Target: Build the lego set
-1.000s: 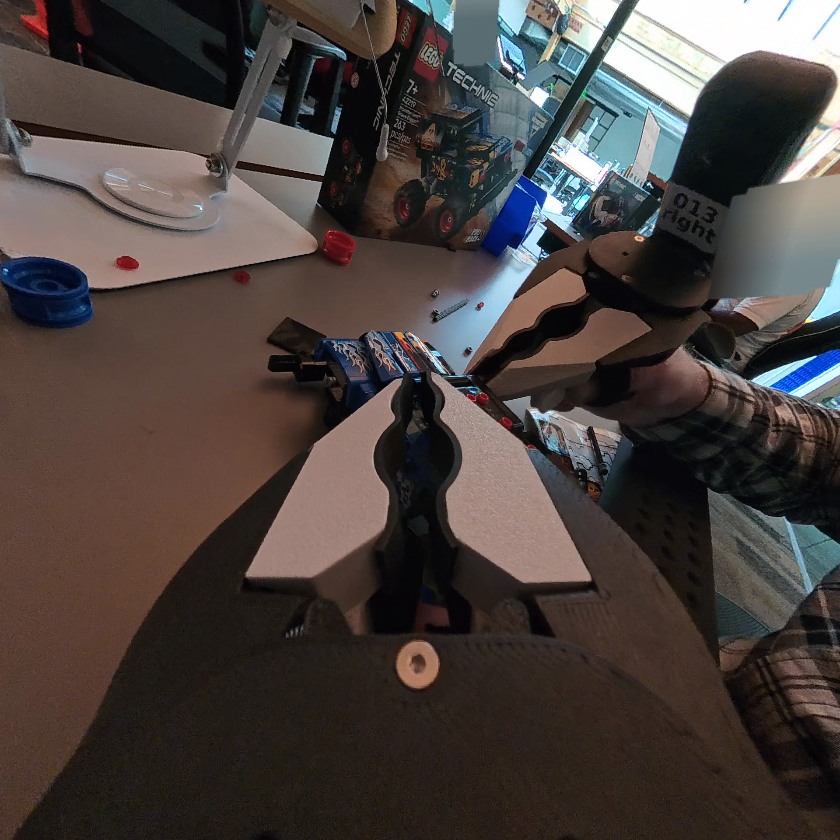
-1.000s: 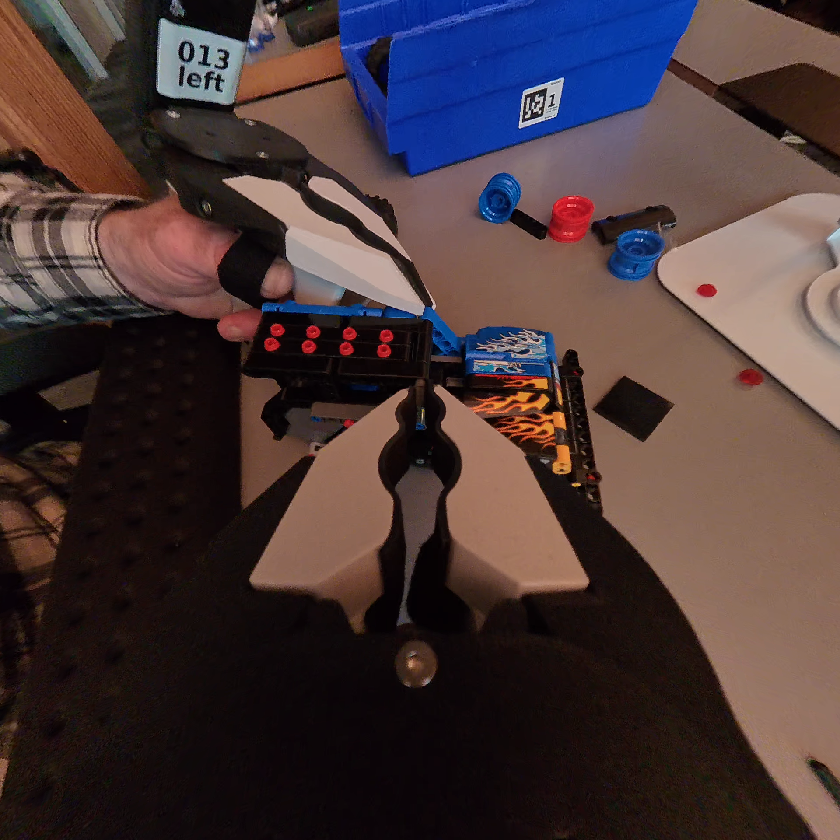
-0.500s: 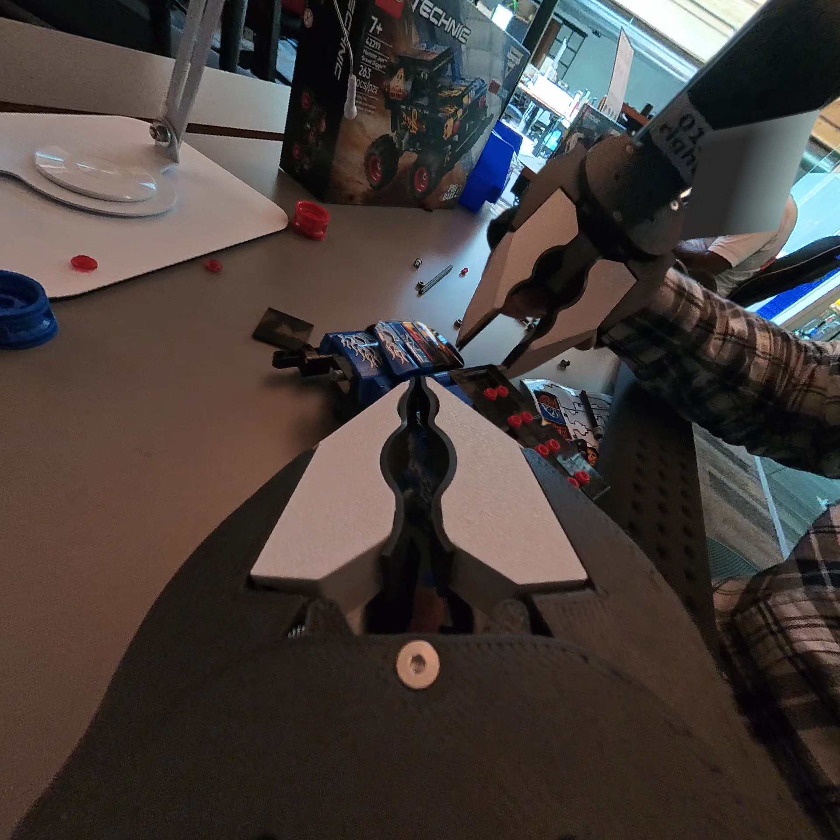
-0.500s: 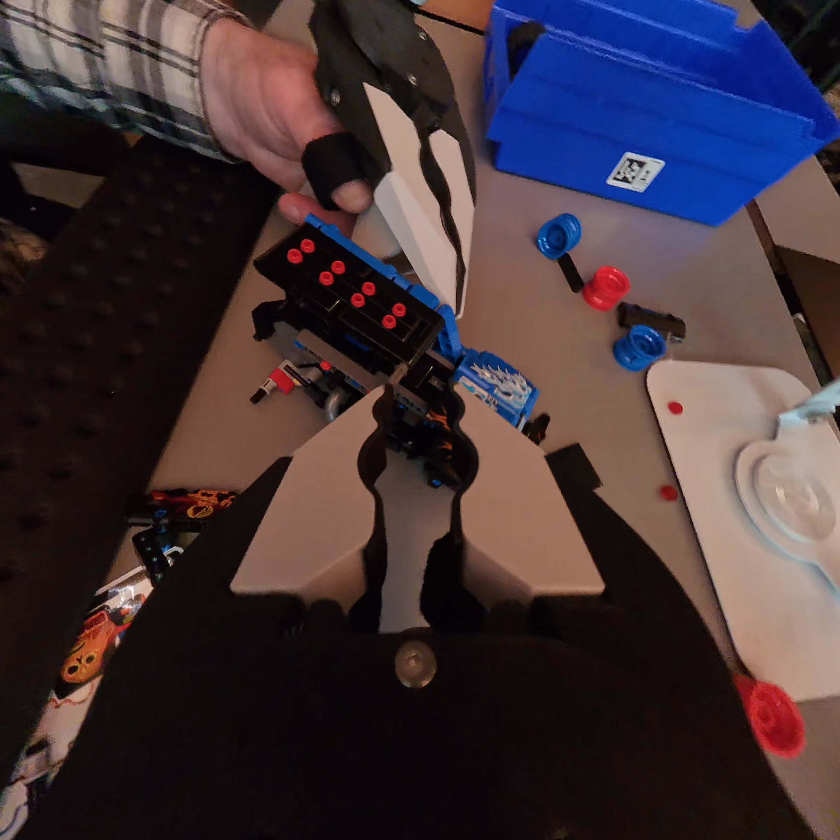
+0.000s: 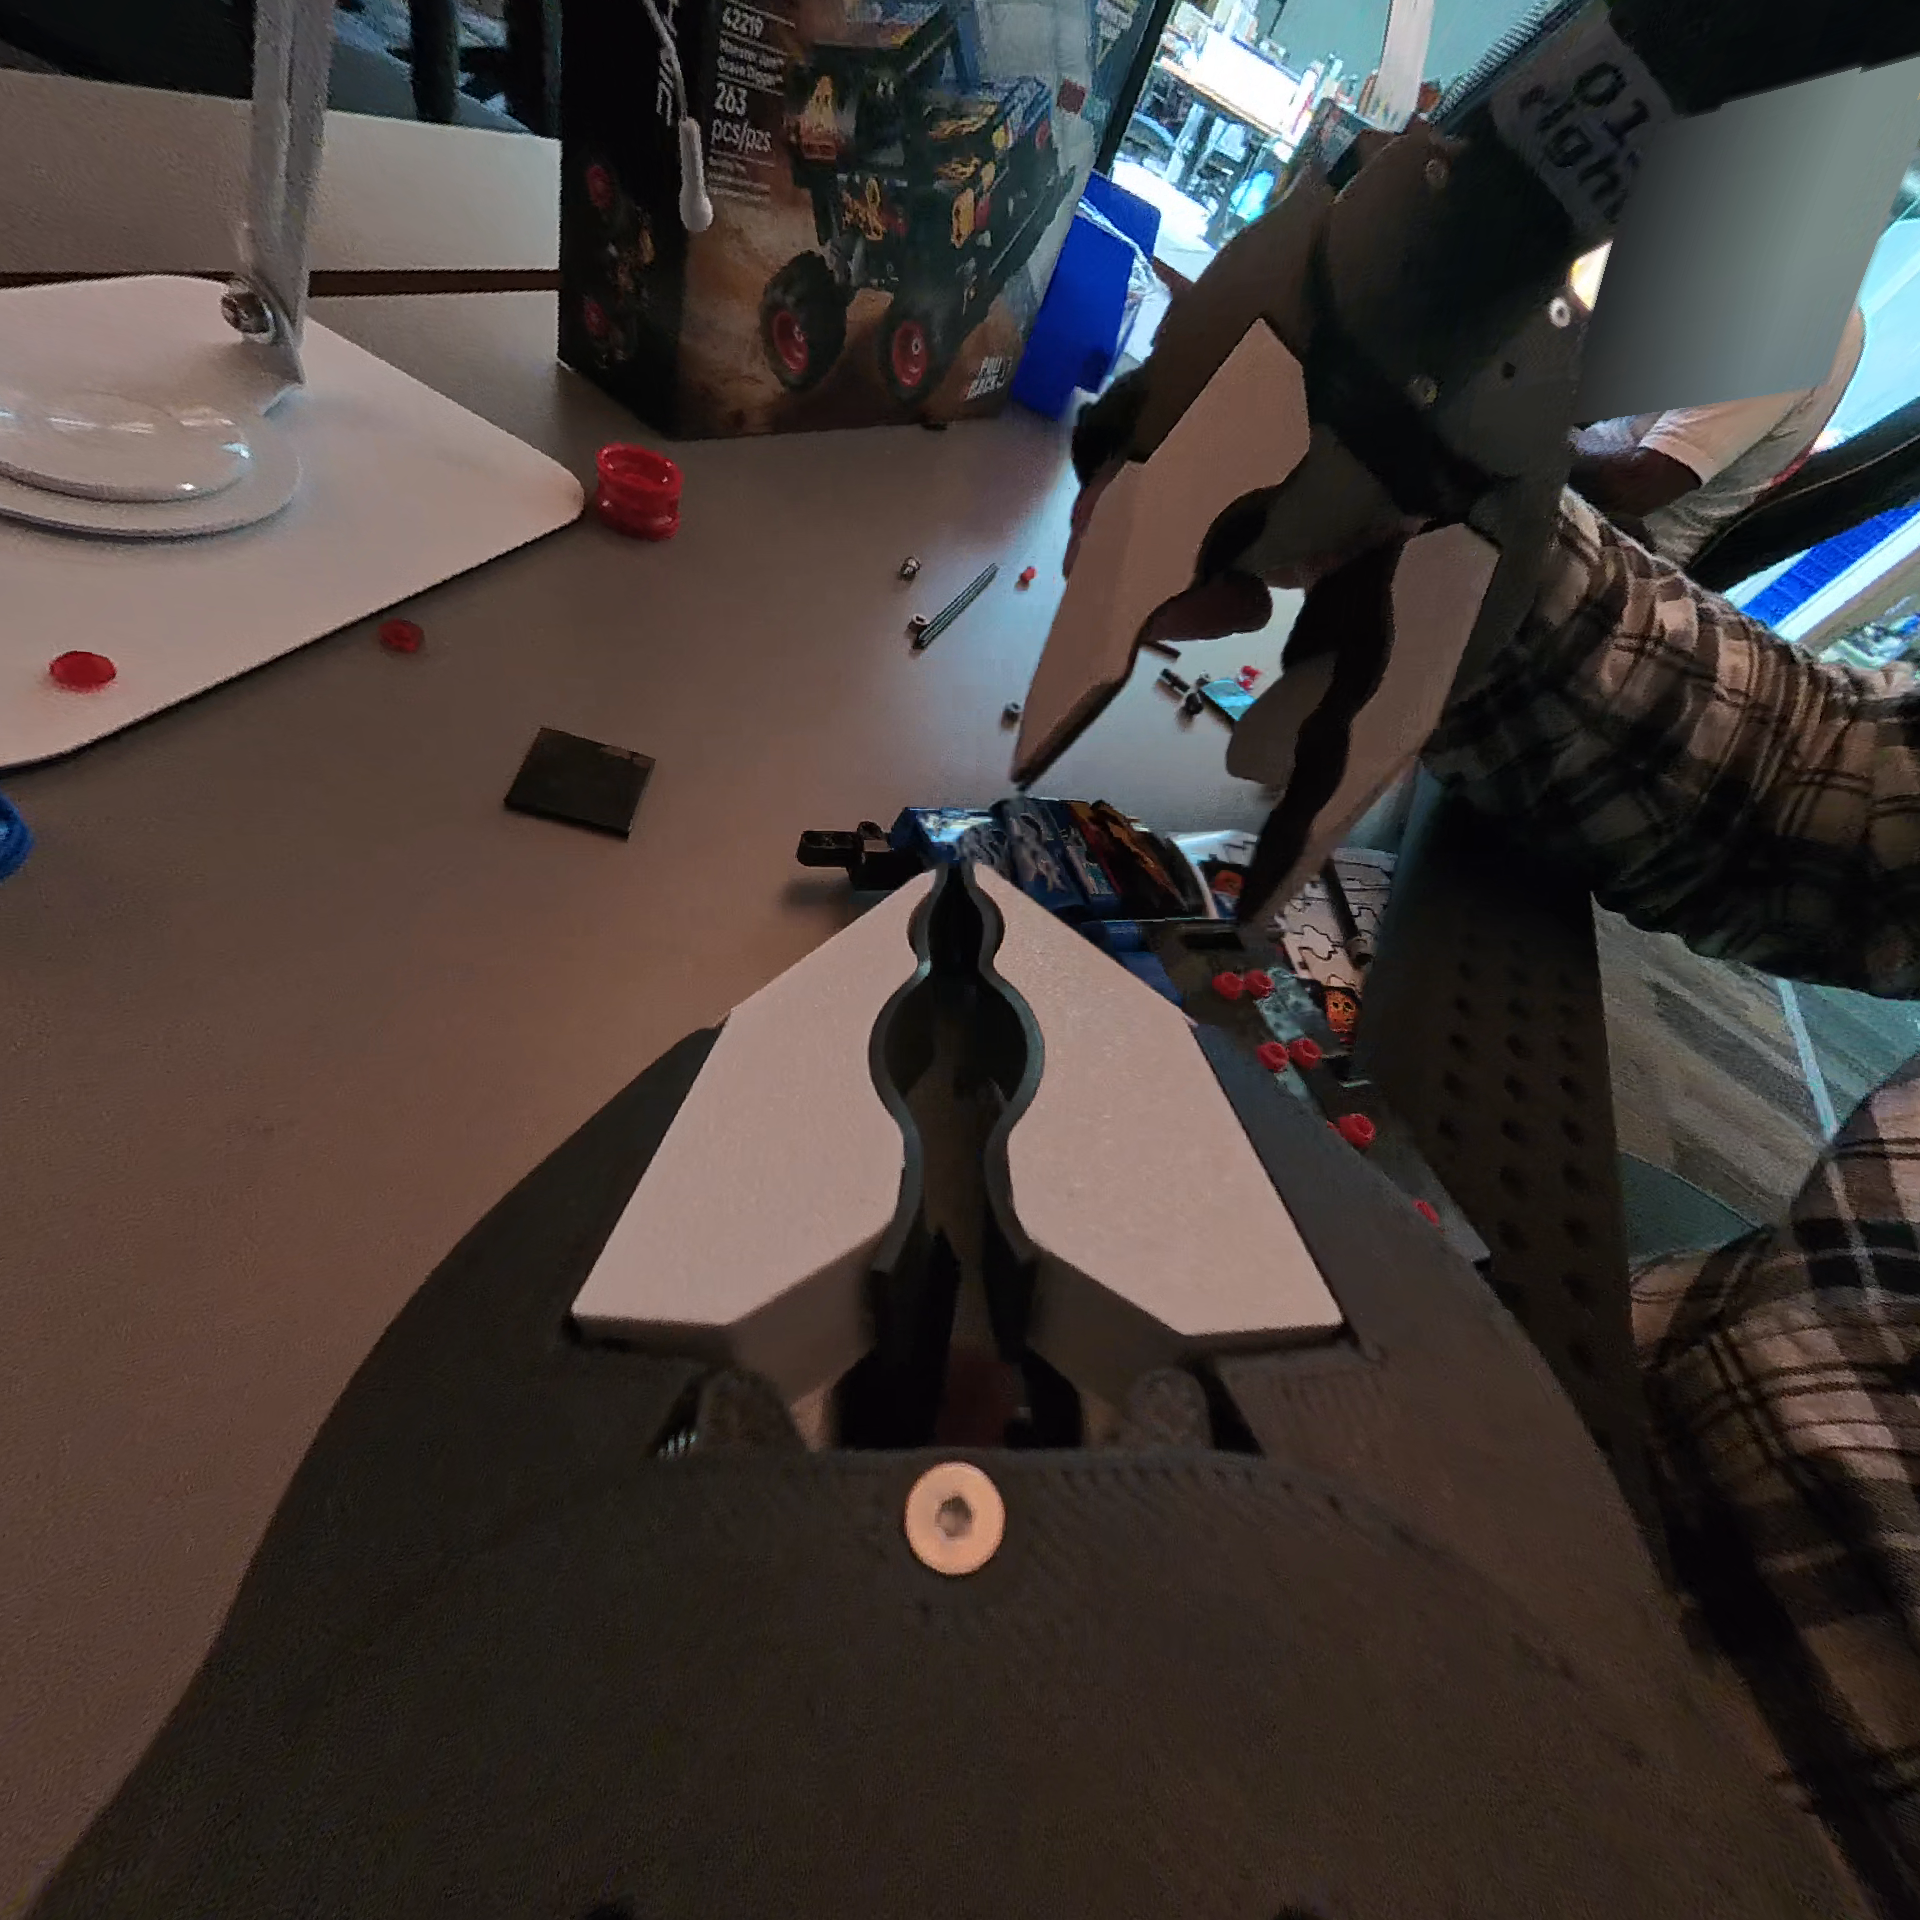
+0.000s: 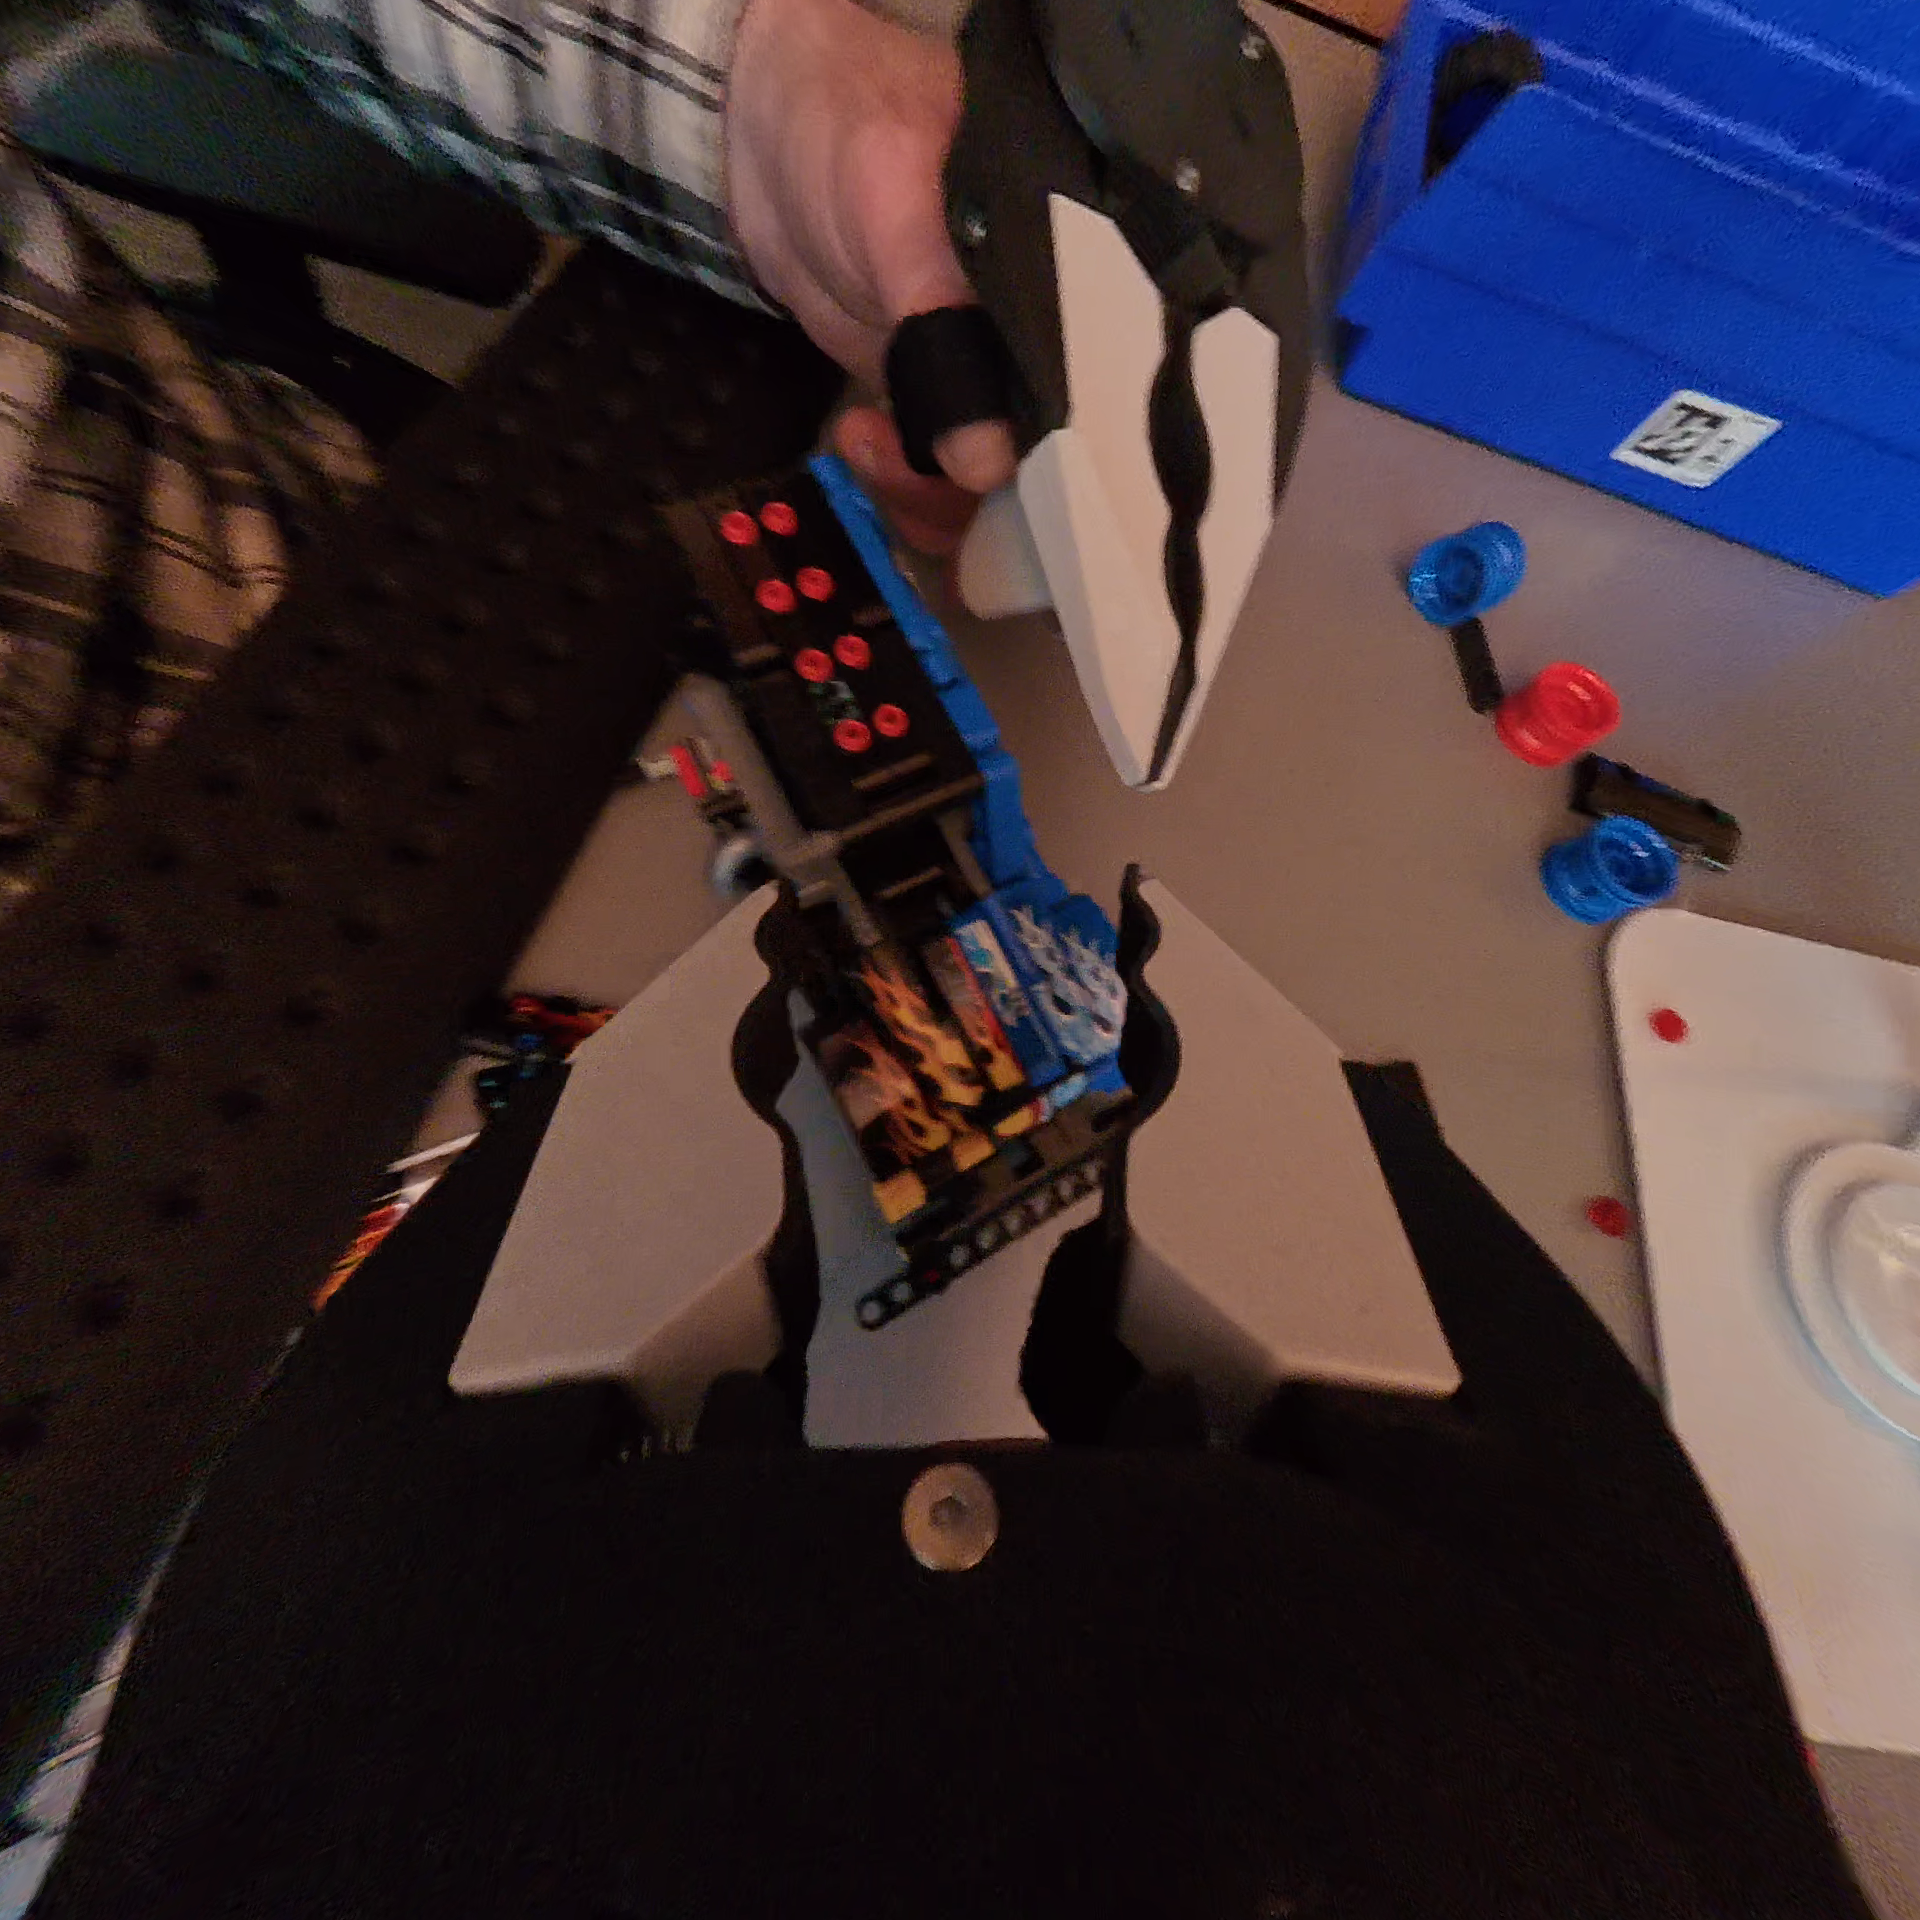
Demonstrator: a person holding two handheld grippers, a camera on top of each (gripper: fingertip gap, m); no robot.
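Observation:
The lego truck body point(image 6: 914, 831) lies on the grey table point(image 6: 1351, 883): a black deck with red pins, a blue side and flame-printed panels. My right gripper point(image 6: 956, 894) is open, and its fingers straddle the flame-panel end from above. I cannot tell whether they touch it. My left gripper point(image 5: 956, 883) is shut and empty. In the right wrist view it point(image 6: 1148, 774) points down just beside the model's blue edge, apart from it. In the left wrist view the right gripper point(image 5: 1143, 842) hangs open over the model point(image 5: 1060, 847).
A blue bin point(image 6: 1662, 260) stands at the back. Two blue wheels point(image 6: 1465, 571) point(image 6: 1605, 868) and a red wheel point(image 6: 1558, 712) lie near it. A white lamp base point(image 6: 1766, 1195), the set's box point(image 5: 810, 208), a black tile point(image 5: 580, 781) and small loose parts point(image 5: 951, 608) are around. The black tile point(image 5: 580, 781) is about 12 cm from both grippers' fingertips.
My right gripper has opened wide and come down over the model's flame end. My left gripper has come off the model's blue edge. The model has turned on the table.

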